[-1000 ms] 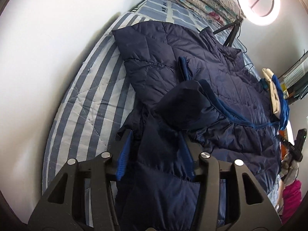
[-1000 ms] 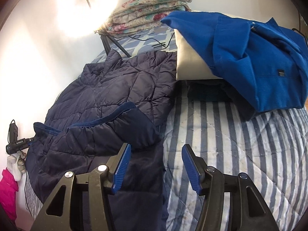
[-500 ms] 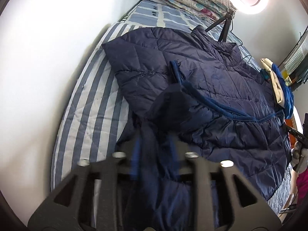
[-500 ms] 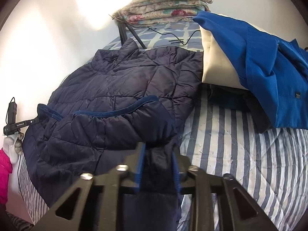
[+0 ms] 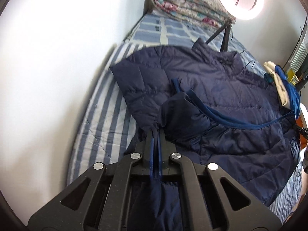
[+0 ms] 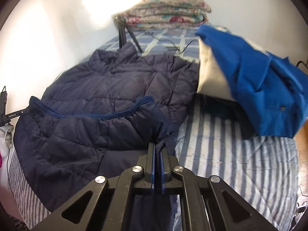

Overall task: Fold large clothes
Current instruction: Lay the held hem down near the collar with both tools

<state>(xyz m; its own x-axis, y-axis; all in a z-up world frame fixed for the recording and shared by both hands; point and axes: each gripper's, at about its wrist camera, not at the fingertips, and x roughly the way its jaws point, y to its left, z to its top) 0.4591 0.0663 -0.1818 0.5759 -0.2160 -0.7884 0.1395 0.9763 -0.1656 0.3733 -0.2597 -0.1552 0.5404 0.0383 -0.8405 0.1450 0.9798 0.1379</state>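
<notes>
Navy quilted jacket (image 5: 221, 96) lengthwise along bed (image 5: 107, 119), collar away — both grippers' fingers (image 5: 149, 140) pinching hem.

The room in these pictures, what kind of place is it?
Most likely a bedroom in a home. A bed with a striped cover fills the view, a folded floral quilt lies at its far end, and a navy padded jacket is spread on it.

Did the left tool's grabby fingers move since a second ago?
Yes. The left tool has snapped shut on the navy jacket; earlier its fingers stood wide apart. Against the striped bed cover, it has lifted the jacket's edge.
</notes>
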